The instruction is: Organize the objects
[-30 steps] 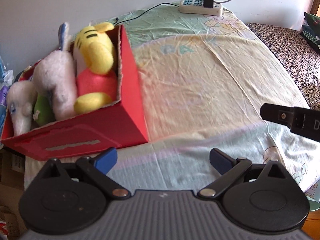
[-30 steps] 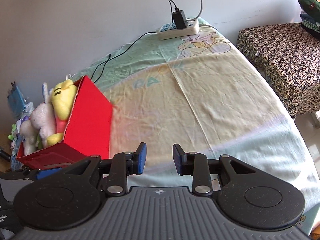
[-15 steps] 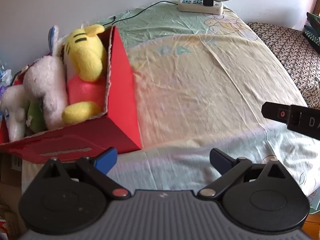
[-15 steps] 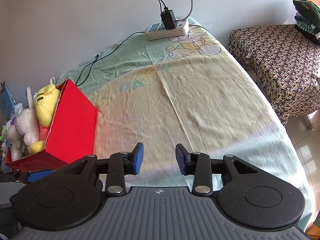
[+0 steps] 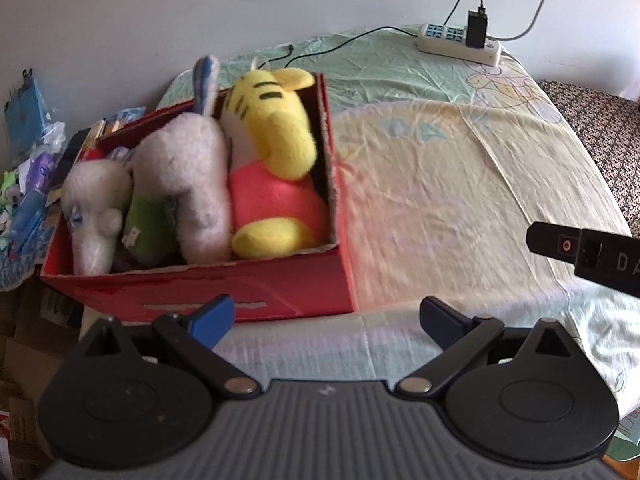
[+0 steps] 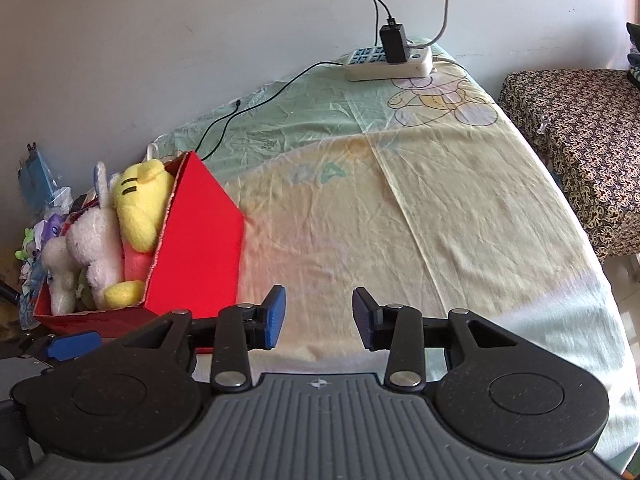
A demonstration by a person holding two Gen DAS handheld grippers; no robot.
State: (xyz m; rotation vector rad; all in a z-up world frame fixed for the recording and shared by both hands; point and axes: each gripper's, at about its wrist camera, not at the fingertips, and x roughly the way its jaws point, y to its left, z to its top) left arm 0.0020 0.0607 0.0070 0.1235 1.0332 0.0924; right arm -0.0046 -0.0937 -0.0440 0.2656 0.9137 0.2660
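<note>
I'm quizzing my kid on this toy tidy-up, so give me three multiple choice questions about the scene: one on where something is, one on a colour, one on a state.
1. Where does the power strip lie?
A. at the far end of the bed, by the wall
B. inside the box
C. on the floor

2. What colour is the box that holds the plush toys?
A. blue
B. red
C. green

3. How are the left tongs?
A. shut on a plush toy
B. shut on nothing
C. open, holding nothing

Answers: 1 A, it rests on the sheet near the wall; 2 B, its walls are red; 3 C, the blue fingers stand wide apart with only sheet between.
</note>
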